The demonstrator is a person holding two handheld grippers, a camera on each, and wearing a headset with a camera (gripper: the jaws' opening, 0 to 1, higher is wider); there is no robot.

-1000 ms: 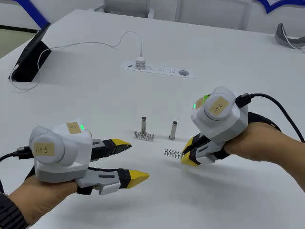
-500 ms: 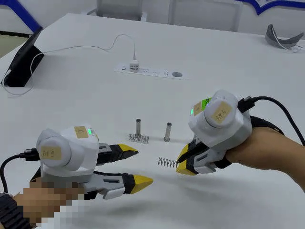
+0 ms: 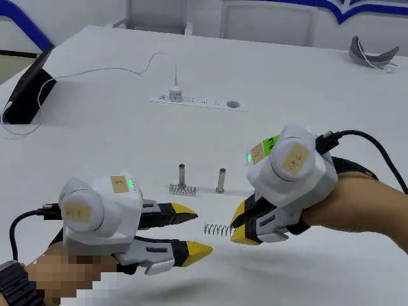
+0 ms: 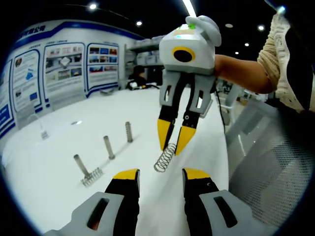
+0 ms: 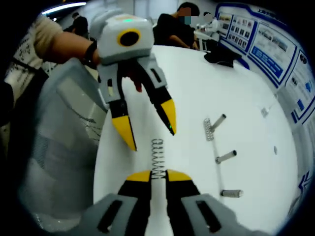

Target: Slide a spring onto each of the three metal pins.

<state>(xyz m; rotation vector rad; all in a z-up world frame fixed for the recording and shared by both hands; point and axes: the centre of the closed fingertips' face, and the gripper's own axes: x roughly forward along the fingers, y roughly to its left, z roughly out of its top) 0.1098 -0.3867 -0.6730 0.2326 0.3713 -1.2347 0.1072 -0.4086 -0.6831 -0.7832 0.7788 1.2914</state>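
Spring (image 3: 218,229), coiled wire, clamped in right tool (image 3: 239,227).

Table (image 3: 95,134): white, plain. Left tongs (image 3: 203,231): white and grey body, black arms, yellow tips, tan label, green light. Right tongs (image 3: 237,231): same colours, green light lit. Spring (image 3: 217,229): silver. Pins (image 3: 182,175): dull grey metal. Power strip (image 3: 197,101): white. Tablet (image 3: 29,89): black. Cable (image 3: 370,143): black.
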